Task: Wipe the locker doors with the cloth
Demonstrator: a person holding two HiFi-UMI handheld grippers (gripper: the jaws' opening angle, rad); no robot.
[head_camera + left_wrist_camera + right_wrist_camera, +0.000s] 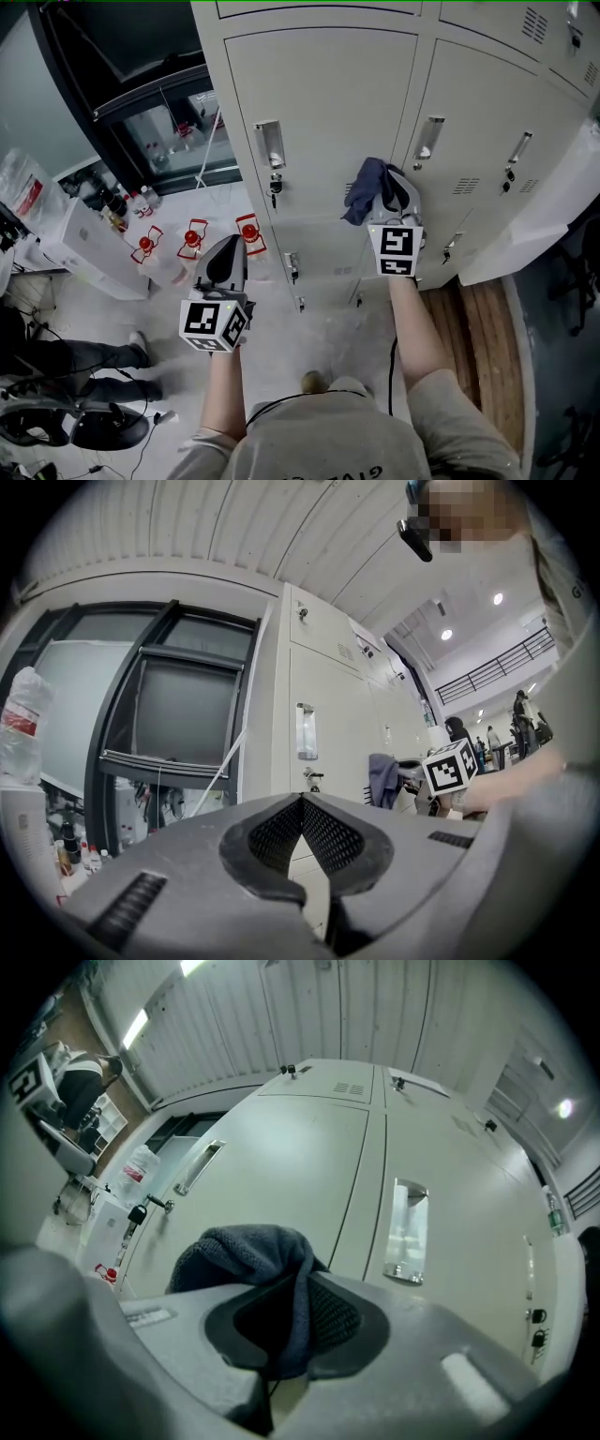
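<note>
Our right gripper (392,202) gripped the blue cloth (366,190) close to the middle locker door (323,103). Our left gripper (225,265) hung nearer, clenched on nothing. We judged the loosely bunched cloth could snag the key (275,192) to its left.

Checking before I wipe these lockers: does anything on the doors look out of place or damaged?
No damage shows. One thing stands out: a key hangs below the handle of the left door, where the cloth in the right gripper might snag it.

The right claw (387,185) holds a blue cloth (364,194) near a locker door (319,103).
</note>
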